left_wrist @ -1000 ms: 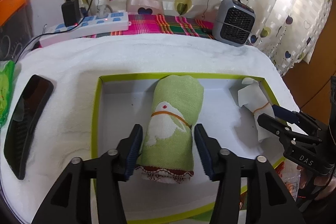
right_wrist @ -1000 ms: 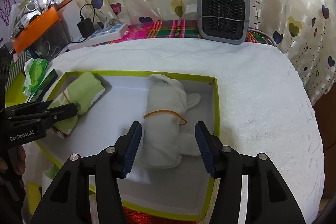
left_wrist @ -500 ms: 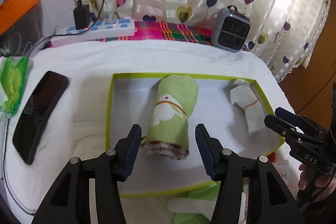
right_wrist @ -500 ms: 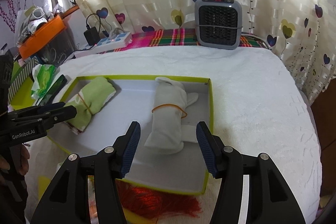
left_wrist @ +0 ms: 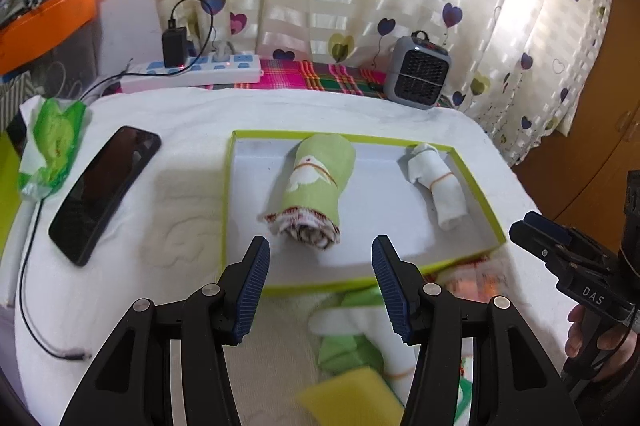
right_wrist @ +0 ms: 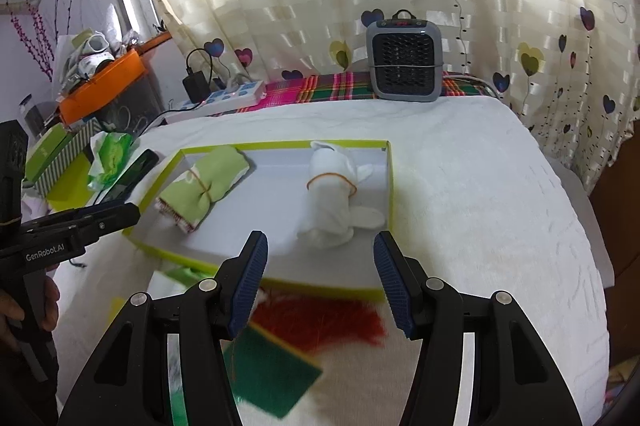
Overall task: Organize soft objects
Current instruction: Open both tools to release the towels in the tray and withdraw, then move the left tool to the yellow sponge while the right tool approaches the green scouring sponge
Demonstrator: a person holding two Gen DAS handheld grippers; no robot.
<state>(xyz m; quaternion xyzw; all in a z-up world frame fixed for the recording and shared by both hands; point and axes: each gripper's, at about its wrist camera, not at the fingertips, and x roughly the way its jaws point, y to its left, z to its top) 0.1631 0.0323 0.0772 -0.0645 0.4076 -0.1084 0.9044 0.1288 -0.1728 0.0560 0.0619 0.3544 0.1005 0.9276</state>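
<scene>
Two handheld grippers hover over a bed covered in white cloth. The left gripper (left_wrist: 320, 286) has its blue-padded jaws spread wide, holding and touching nothing. The right gripper (right_wrist: 320, 282) is the same: jaws wide apart, empty. Beyond both lies a shallow green-rimmed box (left_wrist: 228, 194). Inside it, a rolled green cloth (left_wrist: 316, 186) (printed with a white rabbit, banded with elastic) lies left of centre, and a rolled white cloth (left_wrist: 438, 184), also banded, rests near the right wall, well apart from it.
</scene>
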